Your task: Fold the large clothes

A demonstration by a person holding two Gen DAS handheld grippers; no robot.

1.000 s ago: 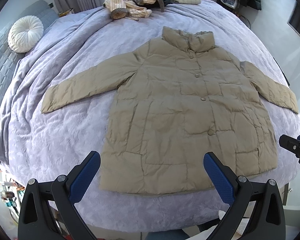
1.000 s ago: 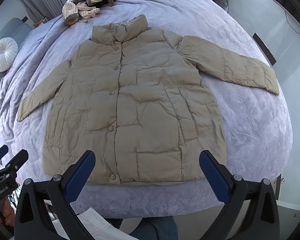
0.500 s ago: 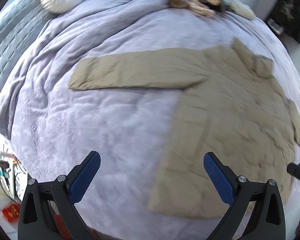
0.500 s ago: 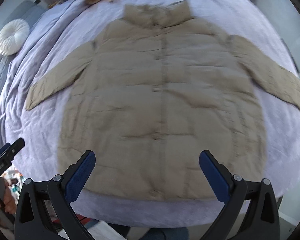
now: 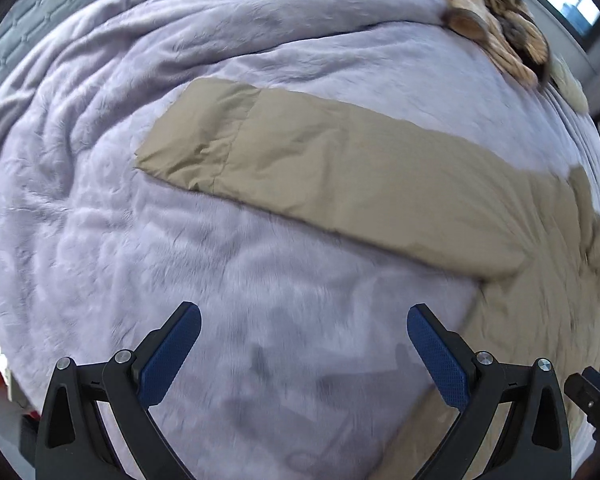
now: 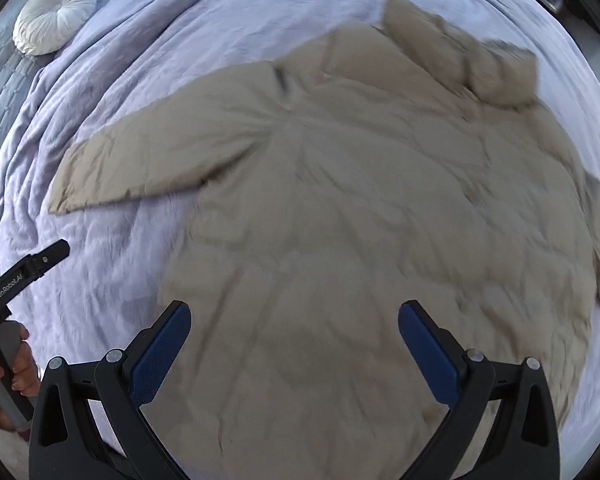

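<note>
Both sets of jaws are standing wide apart and gripping nothing: the left gripper [image 5: 304, 336] is hanging over bare bedding just short of the garment's outstretched sleeve, and the right gripper [image 6: 294, 334] is hovering above the lower front of the garment's body. Lying flat and face up on the pale lilac plush bedspread [image 5: 100, 240] is the task's item, a large beige quilted puffer coat [image 6: 360, 200], with its stand-up collar [image 6: 460, 52] pointing toward the far side of the bed and 1 long sleeve [image 5: 340, 168] stretching out sideways, its cuff [image 5: 196, 140] resting clear of anything else. A round white pleated cushion [image 6: 54, 16] and a heap of striped tan clothing [image 5: 496, 24] are sitting well apart from the coat near the far edge. Judging by the soft creasing and puffed panels, the coat is looking light, limp and compressible, with a smooth shell that is likely to slide between the pads; a thin pinch of shell alone is risking slippage, so a full bite through both layers at a seam is appearing safer. The cuff seam is offering the firmest hold for carrying the sleeve across the chest, while the hem corners and shoulder seams are suiting later folds. Trapped air is likely to make folded layers spring back unless pressed down.
</note>
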